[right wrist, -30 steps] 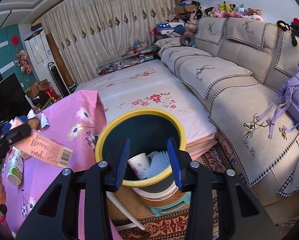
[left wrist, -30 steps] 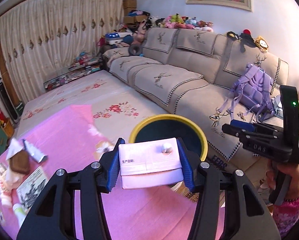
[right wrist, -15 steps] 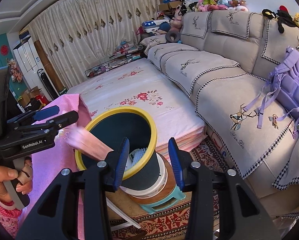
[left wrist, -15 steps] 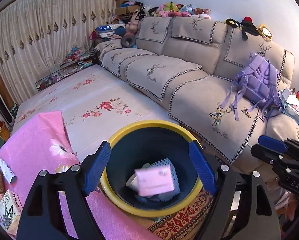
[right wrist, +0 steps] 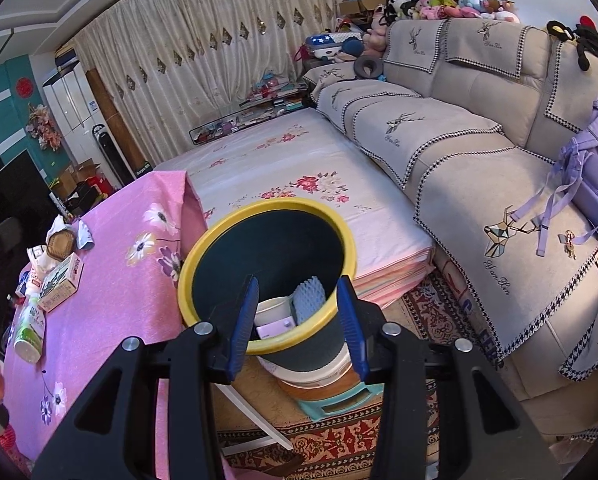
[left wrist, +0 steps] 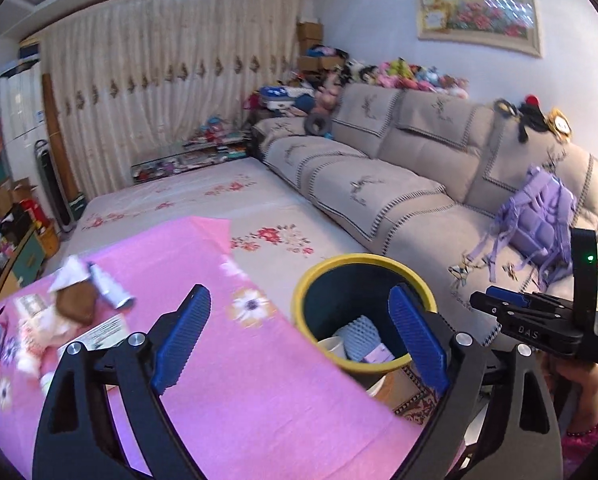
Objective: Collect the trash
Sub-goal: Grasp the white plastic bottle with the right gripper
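A dark bin with a yellow rim [left wrist: 341, 265] [right wrist: 203, 248] stands beside the pink-clothed table. Inside lie a pink tissue pack [right wrist: 273, 327] [left wrist: 377, 356], a white cup [right wrist: 271, 308] and a blue foam net [right wrist: 309, 298]. My left gripper [left wrist: 299, 336] is open and empty above the table edge, left of the bin. My right gripper [right wrist: 299, 320] is open and empty over the bin's near rim; it also shows at the right of the left wrist view [left wrist: 531, 316]. Several trash items remain on the table: a box [right wrist: 61, 286], a bottle [right wrist: 29, 332], wrappers [left wrist: 75, 300].
The pink floral tablecloth [left wrist: 239, 392] covers the table. A low bed with a flowered sheet [right wrist: 283, 176] lies behind the bin. A beige sofa [right wrist: 479, 120] with a purple backpack [left wrist: 539, 224] runs along the right. The bin rests on a stool [right wrist: 331, 396] over a patterned rug.
My left gripper opened over the bin and the pink tissue pack fell in. The left gripper then swung back left toward the table. The right gripper stayed near the bin.
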A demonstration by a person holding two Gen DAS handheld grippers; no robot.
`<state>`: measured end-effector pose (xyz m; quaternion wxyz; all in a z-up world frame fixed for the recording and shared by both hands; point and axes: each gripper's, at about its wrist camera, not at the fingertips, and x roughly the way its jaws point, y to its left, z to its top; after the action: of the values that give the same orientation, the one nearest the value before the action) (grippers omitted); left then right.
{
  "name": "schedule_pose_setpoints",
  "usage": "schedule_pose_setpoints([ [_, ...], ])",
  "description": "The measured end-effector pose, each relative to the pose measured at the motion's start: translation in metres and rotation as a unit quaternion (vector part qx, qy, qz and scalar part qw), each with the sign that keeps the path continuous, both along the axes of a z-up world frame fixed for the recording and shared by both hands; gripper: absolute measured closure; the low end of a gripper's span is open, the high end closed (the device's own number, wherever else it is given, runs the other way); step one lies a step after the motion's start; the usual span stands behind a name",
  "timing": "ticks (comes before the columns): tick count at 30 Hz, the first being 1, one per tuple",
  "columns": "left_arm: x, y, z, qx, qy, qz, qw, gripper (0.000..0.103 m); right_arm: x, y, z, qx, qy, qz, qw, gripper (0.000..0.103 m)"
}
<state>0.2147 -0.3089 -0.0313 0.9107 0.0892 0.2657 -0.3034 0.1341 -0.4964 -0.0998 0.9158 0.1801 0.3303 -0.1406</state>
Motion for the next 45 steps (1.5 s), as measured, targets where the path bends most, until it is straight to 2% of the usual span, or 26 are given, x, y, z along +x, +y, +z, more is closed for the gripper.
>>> schedule_pose_setpoints([
  [8,-0.041,0.125,0.014,-0.014,-0.029,0.101,0.9944,0.01,0.029,0.054,0.006,-0.007,0.002,0.063,0.998,0.064],
  [12,-0.057,0.18,0.012,-0.017,-0.027,0.142,0.9894,0.01,0.048,0.09,0.006,-0.012,0.008,0.102,0.995,0.064],
  [17,-0.074,0.244,0.003,-0.016,-0.021,0.201,0.9793,0.01,0.071,0.144,0.007,-0.016,0.014,0.158,0.987,0.064],
  [21,-0.085,0.29,-0.002,-0.026,-0.013,0.246,0.9689,0.01,0.085,0.196,0.008,-0.025,0.017,0.214,0.976,0.064],
  [27,-0.093,0.336,-0.004,-0.033,-0.011,0.292,0.9559,0.01,0.099,0.284,0.01,-0.032,0.018,0.309,0.95,0.063],
  [30,-0.096,0.354,-0.006,-0.038,-0.01,0.304,0.9518,0.01,0.097,0.325,0.01,-0.029,0.013,0.355,0.934,0.053],
  [33,-0.096,0.364,-0.008,-0.04,-0.007,0.311,0.9496,0.01,0.101,0.361,0.005,-0.036,0.02,0.389,0.92,0.051],
  [37,-0.096,0.372,-0.012,-0.043,-0.003,0.312,0.949,0.01,0.112,0.381,-0.004,-0.04,0.03,0.387,0.921,0.043],
  [45,-0.093,0.374,-0.02,-0.05,0.005,0.31,0.9494,0.01,0.135,0.398,-0.033,-0.038,0.062,0.38,0.922,0.042],
])
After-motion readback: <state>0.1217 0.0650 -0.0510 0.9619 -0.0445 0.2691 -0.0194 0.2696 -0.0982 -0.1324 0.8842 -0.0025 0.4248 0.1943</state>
